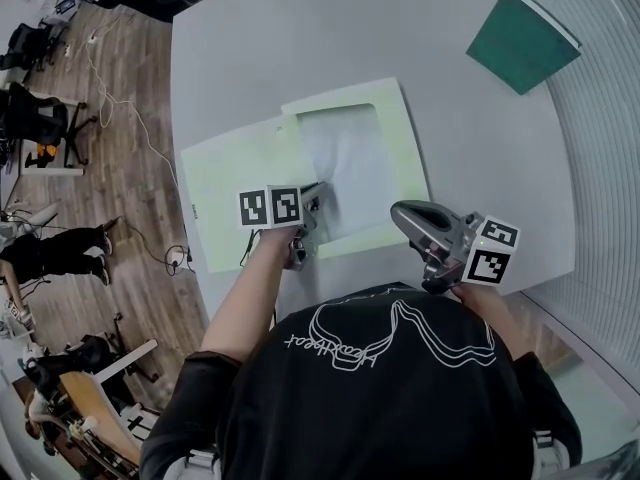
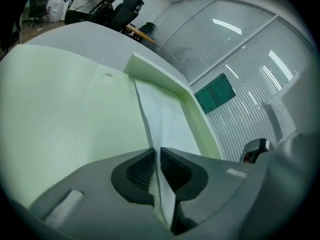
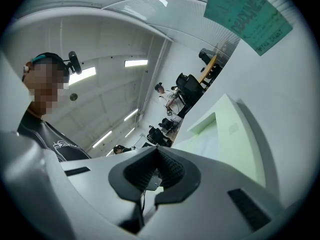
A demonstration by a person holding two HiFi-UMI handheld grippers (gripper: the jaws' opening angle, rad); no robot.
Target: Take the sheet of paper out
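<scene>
- The person's left arm reaches forward over the pale green card folder (image 1: 228, 183), which lies open on the flat grey-white table (image 1: 300, 48).
- The left gripper (image 1: 318, 198) tips down at the near edge of the folder's right half.
- Its jaws are clenched on the near edge of the thin white sheet of paper (image 1: 345, 156).
- The sheet lies in the folder's right half, with green border on its far and right sides.
- The right gripper (image 1: 402, 211) is held level just beside the folder's near right corner, close to the person's body. Its jaws are pressed together with nothing in them.
- Only the left gripper view shows the paper (image 2: 162, 116) squeezed between the dark ribbed pads (image 2: 137, 171) of the left gripper (image 2: 156, 153).
- Only the right gripper view, past the closed right gripper (image 3: 156, 151), shows ceiling lights.
- Only the head view shows the wooden floor (image 1: 120, 168) left of the table.
- A dark green flat card (image 1: 522, 40) lies well beyond the folder's far right corner. Its print (image 3: 247, 14) is too blurry to read.
- The white word on the person's black shirt (image 1: 380, 408) cannot be read.
</scene>
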